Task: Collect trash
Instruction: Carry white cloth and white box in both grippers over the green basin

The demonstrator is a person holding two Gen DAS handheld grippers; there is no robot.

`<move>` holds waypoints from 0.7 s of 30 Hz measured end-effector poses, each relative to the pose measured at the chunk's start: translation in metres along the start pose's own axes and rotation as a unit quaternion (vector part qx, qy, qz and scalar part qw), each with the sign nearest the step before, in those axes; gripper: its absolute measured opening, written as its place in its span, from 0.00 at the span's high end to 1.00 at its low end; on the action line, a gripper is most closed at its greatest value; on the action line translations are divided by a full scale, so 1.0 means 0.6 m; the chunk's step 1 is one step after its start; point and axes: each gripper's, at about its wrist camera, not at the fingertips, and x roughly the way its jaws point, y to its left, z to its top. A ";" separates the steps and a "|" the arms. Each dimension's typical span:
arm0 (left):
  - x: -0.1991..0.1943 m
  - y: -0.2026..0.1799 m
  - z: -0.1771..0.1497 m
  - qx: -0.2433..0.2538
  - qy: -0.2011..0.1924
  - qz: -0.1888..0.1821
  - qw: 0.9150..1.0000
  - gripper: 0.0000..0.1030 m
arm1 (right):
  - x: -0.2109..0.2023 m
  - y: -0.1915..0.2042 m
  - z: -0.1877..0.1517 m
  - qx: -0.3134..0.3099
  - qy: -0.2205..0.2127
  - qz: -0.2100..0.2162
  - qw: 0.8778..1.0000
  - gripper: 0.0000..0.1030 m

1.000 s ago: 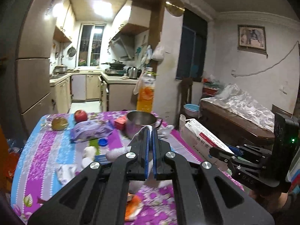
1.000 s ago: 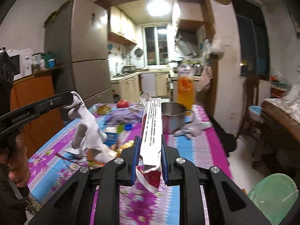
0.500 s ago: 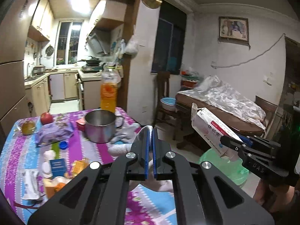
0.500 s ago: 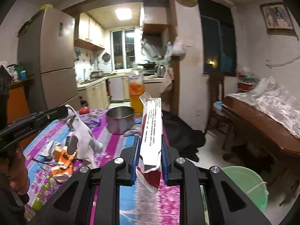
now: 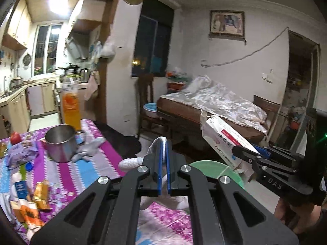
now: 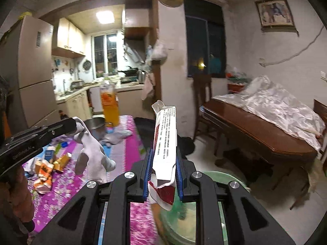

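Left gripper point(image 5: 163, 153): jaws clamped on a white glove point(image 6: 92, 159), past the desk point(image 5: 98, 163) edge.
Right gripper point(image 6: 163, 163): jaws clamped on a torn carton point(image 6: 165, 140), above the green bin point(image 6: 224, 183).

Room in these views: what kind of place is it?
Most likely a lived-in home: a dining table with a floral cloth, a kitchen through the archway, and a bed by the wall. Left gripper grips a glove, the right a box.
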 end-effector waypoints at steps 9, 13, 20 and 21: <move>0.079 -0.090 0.002 0.012 0.023 -0.051 0.998 0.99 | 0.021 -0.117 -0.027 0.031 0.068 -0.040 0.996 0.79; 0.119 -0.120 -0.002 0.017 0.042 -0.062 0.997 0.99 | 0.047 -0.166 -0.038 0.040 0.113 -0.044 0.992 0.79; 0.174 -0.157 -0.020 0.030 0.073 -0.059 0.995 0.99 | 0.098 -0.227 -0.059 0.047 0.184 -0.054 0.980 0.79; 0.179 -0.159 -0.023 0.031 0.077 -0.057 0.995 0.99 | 0.105 -0.237 -0.063 0.048 0.195 -0.054 0.978 0.79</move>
